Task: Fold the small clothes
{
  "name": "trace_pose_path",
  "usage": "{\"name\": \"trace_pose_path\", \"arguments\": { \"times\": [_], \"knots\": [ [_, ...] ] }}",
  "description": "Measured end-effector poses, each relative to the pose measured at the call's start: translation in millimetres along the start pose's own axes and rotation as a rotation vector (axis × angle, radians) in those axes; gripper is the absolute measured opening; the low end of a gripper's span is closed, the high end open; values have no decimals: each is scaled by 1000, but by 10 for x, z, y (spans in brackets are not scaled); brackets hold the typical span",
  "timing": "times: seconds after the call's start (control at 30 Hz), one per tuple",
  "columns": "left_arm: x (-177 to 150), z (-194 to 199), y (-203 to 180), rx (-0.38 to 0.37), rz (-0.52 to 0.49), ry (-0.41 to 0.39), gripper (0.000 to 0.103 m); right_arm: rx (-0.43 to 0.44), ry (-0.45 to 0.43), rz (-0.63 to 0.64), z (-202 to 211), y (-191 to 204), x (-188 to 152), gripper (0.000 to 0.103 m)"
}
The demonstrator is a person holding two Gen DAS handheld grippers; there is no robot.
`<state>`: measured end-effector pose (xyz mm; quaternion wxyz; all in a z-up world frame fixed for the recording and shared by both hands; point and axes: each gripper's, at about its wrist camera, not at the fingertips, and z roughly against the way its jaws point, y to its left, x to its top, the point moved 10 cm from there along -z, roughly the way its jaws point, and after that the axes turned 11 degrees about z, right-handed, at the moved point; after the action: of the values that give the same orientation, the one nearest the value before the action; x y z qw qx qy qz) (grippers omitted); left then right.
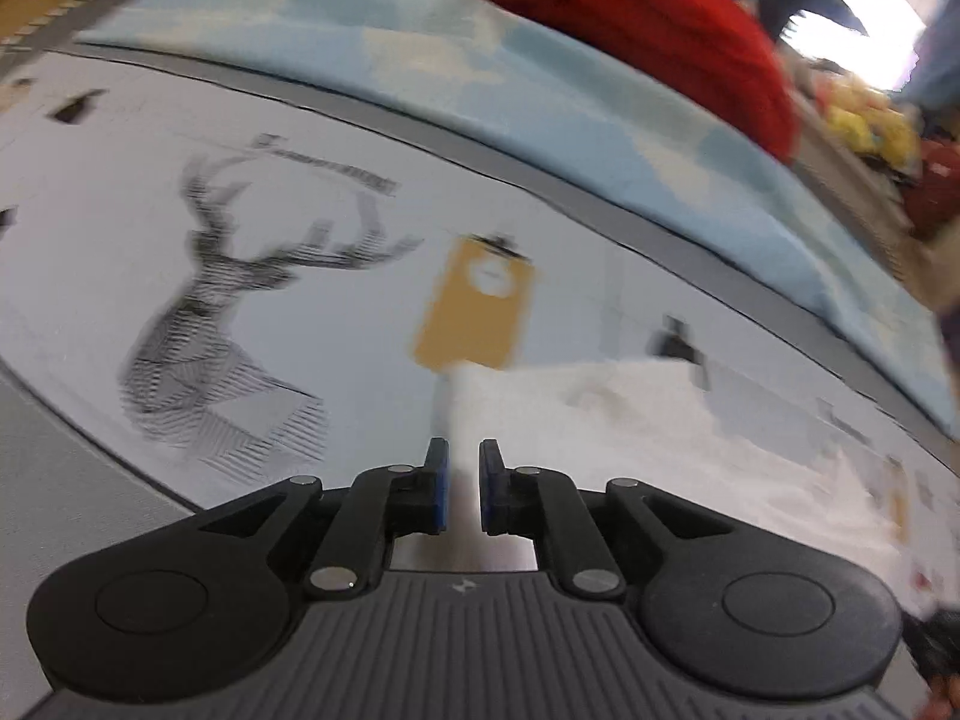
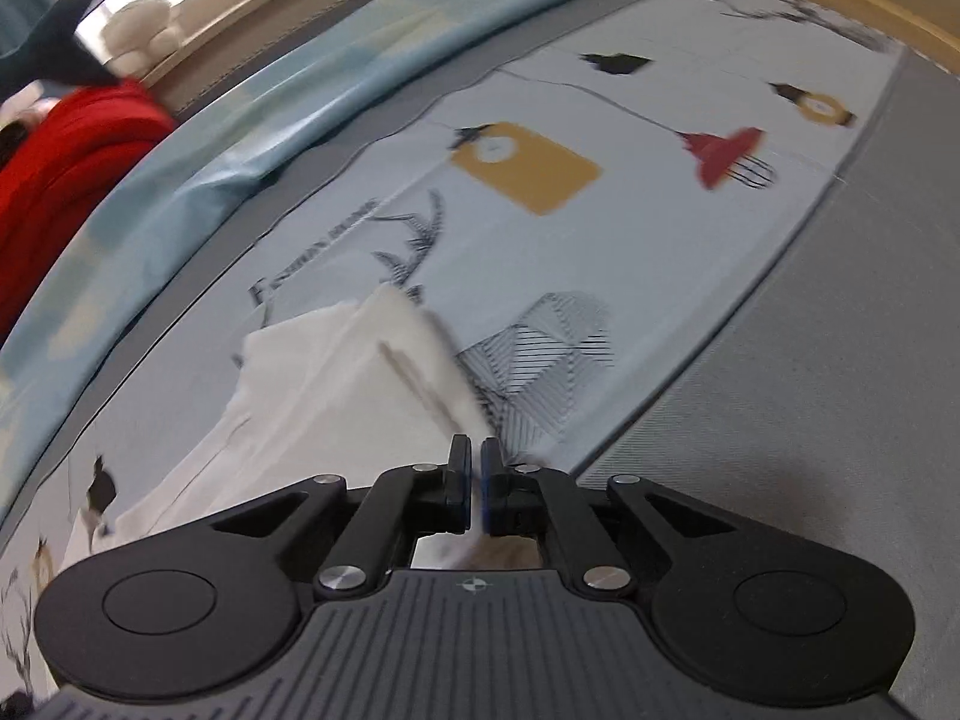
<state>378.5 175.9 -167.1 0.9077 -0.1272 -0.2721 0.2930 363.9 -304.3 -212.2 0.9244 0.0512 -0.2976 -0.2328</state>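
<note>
Right wrist, tongs [image 2: 474,492] pinching white garment [image 2: 336,372]

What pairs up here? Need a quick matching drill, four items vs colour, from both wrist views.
Items:
1. small garment
2. knit pile
3. tag print
4. deer print

Colours:
A. mustard yellow
B. black line drawing
C. white
D. red

Pairs: 1-C, 2-D, 3-A, 4-B
</note>
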Motion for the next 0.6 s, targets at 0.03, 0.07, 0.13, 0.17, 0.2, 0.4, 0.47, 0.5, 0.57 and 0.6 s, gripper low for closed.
{"name": "trace_pose_path", "arguments": {
  "times": [0.03, 0.07, 0.13, 0.17, 0.2, 0.4, 0.47, 0.5, 0.57, 0.6],
  "knots": [
    [-41, 16, -42, -34, -18, 29, 9, 6, -8, -2, 19, 11, 14, 5],
    [-105, 7, -75, -56, -42, 63, 9, 22, -18, 2, 43, 39, 27, 5],
    [-369, -102, 2, 7, -148, 186, 11, 68, -23, 13, 81, 113, 36, 5],
    [-484, -183, 134, 97, -206, 231, 15, 91, -4, 10, 67, 142, 20, 7],
    [-524, -223, 288, 197, -266, 220, 22, 111, 36, -3, 21, 152, -25, 11],
    [-302, 110, 136, 68, -224, 106, 19, 64, 113, 25, -46, 109, -157, 11],
    [-321, 130, 16, 5, -215, 108, 19, 56, 98, 38, 2, 128, -138, 11],
    [-361, 91, 6, -6, -213, 122, 20, 52, 96, 39, 13, 124, -137, 11],
    [-516, -52, 85, 51, -238, 178, 23, 49, 104, 33, -5, 93, -145, 11],
    [-614, -138, 195, 128, -258, 216, 30, 43, 111, 29, -21, 57, -153, 11]
  ]
}}
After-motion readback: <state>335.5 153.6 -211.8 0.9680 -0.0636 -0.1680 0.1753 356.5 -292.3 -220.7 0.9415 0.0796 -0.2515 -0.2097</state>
